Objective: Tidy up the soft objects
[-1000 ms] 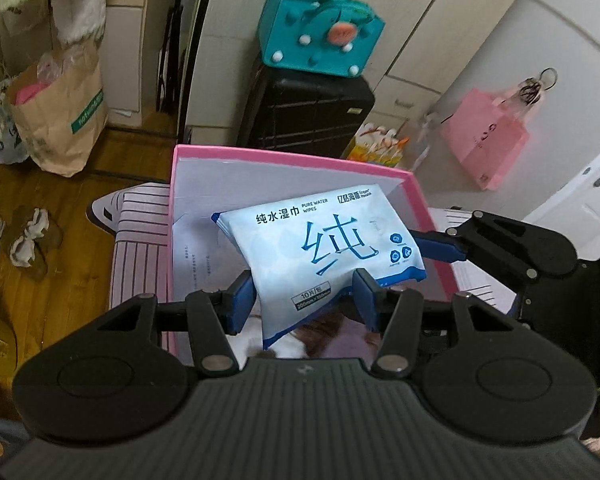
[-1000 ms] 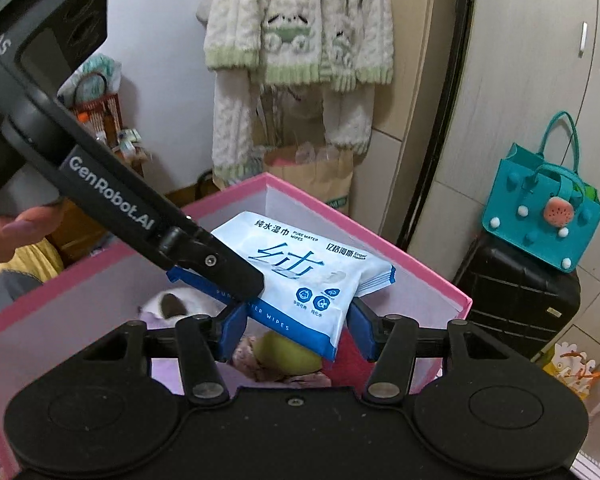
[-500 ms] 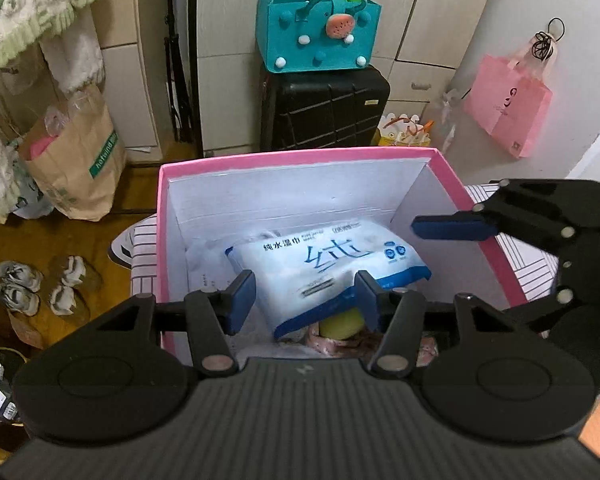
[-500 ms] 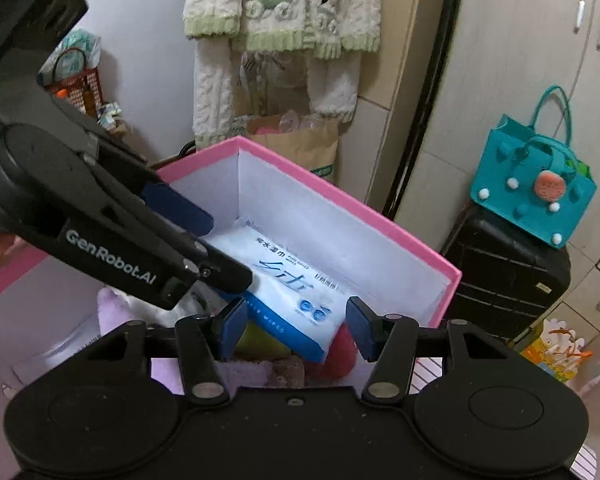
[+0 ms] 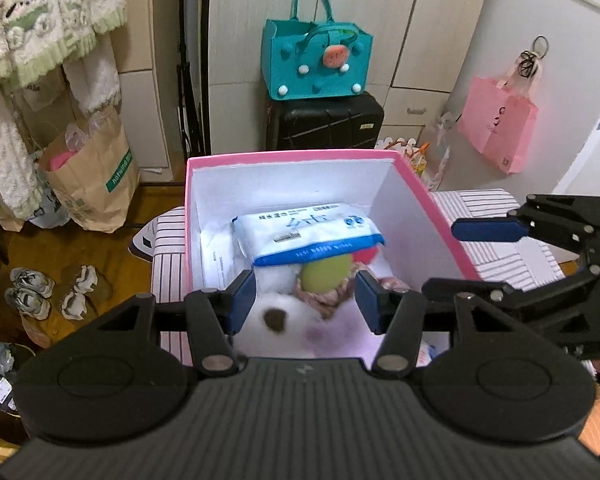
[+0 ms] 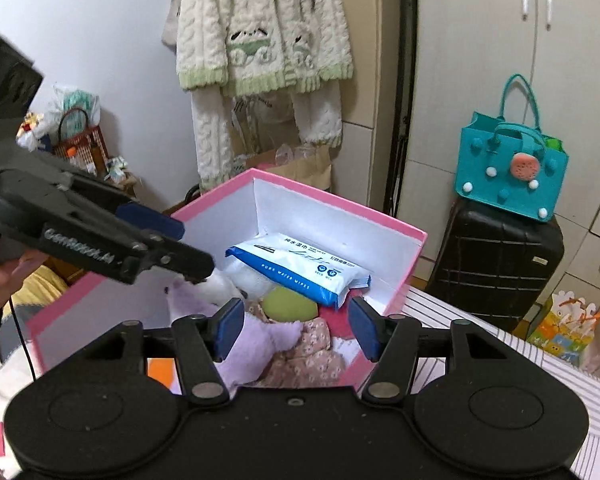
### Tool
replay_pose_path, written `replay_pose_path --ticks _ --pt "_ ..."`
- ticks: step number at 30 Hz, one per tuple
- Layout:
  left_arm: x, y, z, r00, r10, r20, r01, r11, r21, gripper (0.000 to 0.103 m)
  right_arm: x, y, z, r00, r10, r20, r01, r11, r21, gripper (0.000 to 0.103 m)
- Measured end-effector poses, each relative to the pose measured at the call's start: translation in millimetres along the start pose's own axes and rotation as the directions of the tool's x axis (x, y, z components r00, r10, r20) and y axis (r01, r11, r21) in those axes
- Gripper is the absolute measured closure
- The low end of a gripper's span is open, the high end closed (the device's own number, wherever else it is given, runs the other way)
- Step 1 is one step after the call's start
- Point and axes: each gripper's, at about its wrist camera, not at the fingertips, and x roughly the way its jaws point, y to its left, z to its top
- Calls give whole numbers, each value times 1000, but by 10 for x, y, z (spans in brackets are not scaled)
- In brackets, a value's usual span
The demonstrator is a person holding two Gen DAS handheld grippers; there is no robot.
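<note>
1. Our left gripper (image 5: 306, 300) hangs above the near edge of the pink box (image 5: 436, 204), fingers (image 5: 244, 296) spread wide and holding nothing
2. Our right gripper (image 6: 296, 330) hovers over the box's other near side, its fingers (image 6: 362, 328) likewise spread and empty
3. The wipes pack (image 5: 306, 234) lies inside the box, just beyond both sets of fingers, tilted and propped on the green ball (image 5: 326, 276) and a red soft thing under its far end; neither gripper touches it
4. Directly below the left fingers sit a white plush (image 5: 278, 320) and a floral cloth (image 6: 304, 356), with a lilac plush (image 6: 252, 344) between the right fingers and the box wall
5. We judge the placing step done, with further tidying perhaps to follow
6. Risk: the pack rests on a rounded ball, so it could slide toward our fingers or tip against the wall if we bump the box or nudge the pile
7. Risk: the two grippers are near each other over one box, so pulling them away carelessly could knock them together or catch the pink rim
8. Risk: reaching down again could snag the plush fur instead of the intended item
</note>
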Motion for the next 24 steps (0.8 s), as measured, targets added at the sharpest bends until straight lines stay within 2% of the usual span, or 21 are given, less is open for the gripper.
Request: replay_pose_path --ticks 16,21,24 --pt "-830 -506 -293 1000 -4 6 4 999 49 47 -939 233 -190 997 13 70 -15 1000 24 35" --pt "-966 -582 -379 997 -61 -47 62 998 29 47 -1103 303 -221 997 -10 78 8 1000 26 35" --pt "-1083 -677 -427 998 -43 -38 45 997 56 45 -1211 341 -254 996 -26 85 24 999 24 28"
